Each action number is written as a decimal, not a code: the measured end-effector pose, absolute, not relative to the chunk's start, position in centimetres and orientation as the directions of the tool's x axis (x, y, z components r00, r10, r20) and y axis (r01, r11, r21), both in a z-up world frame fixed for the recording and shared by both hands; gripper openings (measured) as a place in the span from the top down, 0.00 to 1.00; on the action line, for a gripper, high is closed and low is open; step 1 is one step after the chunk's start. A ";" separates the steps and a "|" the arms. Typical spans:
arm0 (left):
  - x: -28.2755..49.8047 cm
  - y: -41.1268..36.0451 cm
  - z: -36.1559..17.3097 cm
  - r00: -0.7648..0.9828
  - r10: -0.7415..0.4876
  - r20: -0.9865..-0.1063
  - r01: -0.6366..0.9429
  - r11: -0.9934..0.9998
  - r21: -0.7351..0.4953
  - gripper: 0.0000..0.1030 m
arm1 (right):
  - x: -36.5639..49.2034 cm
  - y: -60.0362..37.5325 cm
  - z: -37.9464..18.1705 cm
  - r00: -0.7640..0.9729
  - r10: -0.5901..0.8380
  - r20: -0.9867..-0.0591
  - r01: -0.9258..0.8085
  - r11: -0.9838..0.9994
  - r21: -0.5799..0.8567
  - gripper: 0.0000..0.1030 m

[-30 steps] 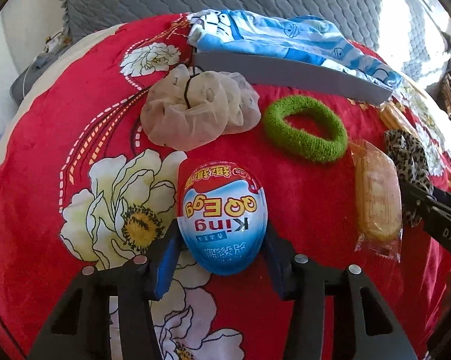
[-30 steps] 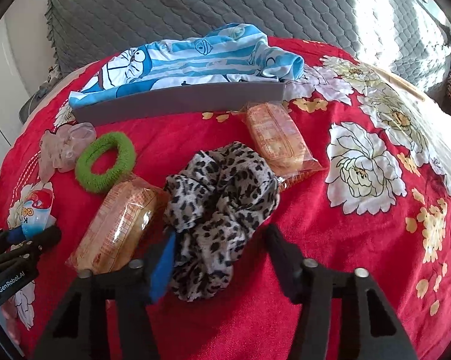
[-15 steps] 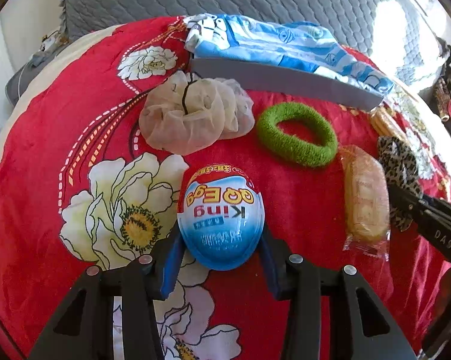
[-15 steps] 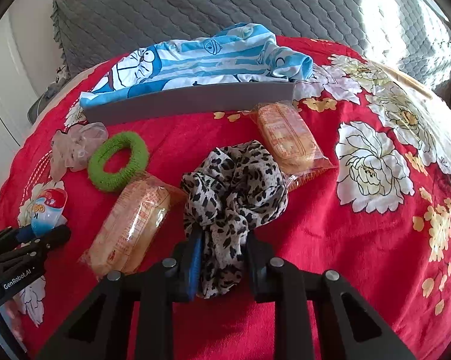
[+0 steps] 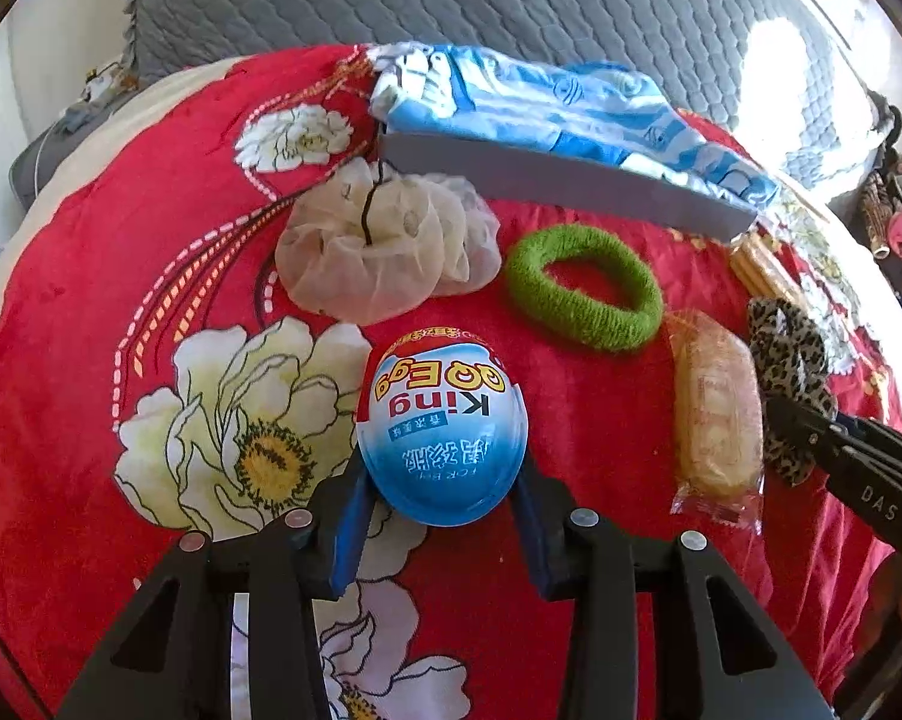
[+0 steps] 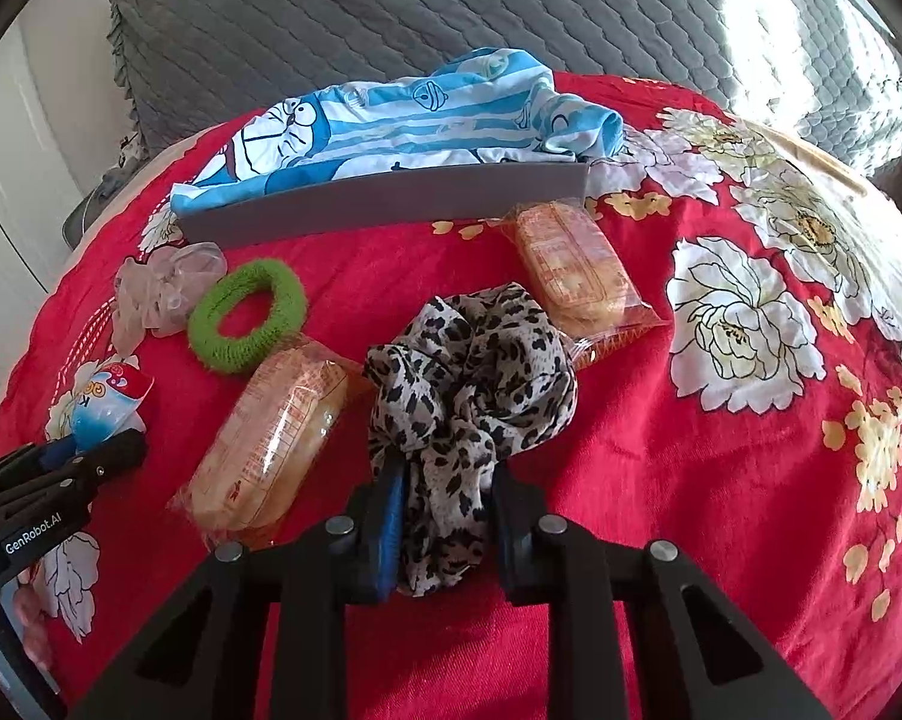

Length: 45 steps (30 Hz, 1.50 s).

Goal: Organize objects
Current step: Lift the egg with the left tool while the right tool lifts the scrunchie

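Note:
My left gripper (image 5: pixel 442 480) is shut on a blue and red King Egg toy egg (image 5: pixel 442 426), held over the red flowered blanket (image 5: pixel 91 312); the egg also shows in the right wrist view (image 6: pixel 106 402). My right gripper (image 6: pixel 445 480) is shut on a leopard-print scrunchie (image 6: pixel 469 378), gripping its near end. A green scrunchie (image 6: pixel 244 315), a sheer beige scrunchie (image 5: pixel 385 249) and two wrapped snack cakes (image 6: pixel 271 444) (image 6: pixel 574 264) lie around them. The green scrunchie shows in the left wrist view (image 5: pixel 583 288) too.
A grey box (image 6: pixel 385 198) holding a blue cartoon cloth (image 6: pixel 391 114) stands at the back of the blanket. A grey quilt (image 6: pixel 511 6) lies behind it. A wooden stick (image 6: pixel 823 159) lies at the far right.
My right gripper closed on the leopard scrunchie and lifted it slightly. My left gripper kept its hold on the egg and barely moved.

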<state>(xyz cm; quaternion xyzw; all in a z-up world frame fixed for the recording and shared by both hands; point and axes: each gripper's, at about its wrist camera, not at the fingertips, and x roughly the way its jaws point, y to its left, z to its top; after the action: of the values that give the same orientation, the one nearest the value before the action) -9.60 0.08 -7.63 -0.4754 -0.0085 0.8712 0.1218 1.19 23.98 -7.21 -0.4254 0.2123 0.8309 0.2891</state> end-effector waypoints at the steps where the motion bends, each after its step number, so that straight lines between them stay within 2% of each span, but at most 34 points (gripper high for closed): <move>1: -9.6 0.0 -7.5 -0.523 0.220 -0.823 -0.201 -0.971 -0.132 0.58 | 1.2 24.0 -7.2 -0.471 0.300 -0.829 -0.661 -0.742 0.107 0.76; 25: -8.1 -0.6 -4.1 -0.578 0.238 -0.781 -0.196 -0.969 -0.151 0.58 | 2.0 22.8 -3.9 -0.520 0.305 -0.798 -0.638 -0.760 0.125 0.76; 45: -5.9 0.9 3.8 -0.652 0.234 -0.721 -0.220 -0.969 -0.115 0.58 | 3.3 20.4 3.5 -0.587 0.323 -0.742 -0.575 -0.812 0.102 0.76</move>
<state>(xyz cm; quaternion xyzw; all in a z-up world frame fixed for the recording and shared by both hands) -5.89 0.90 3.83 -0.3980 -0.0086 0.9088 0.1248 3.28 20.41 3.52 -0.3749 0.1681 0.8749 0.2566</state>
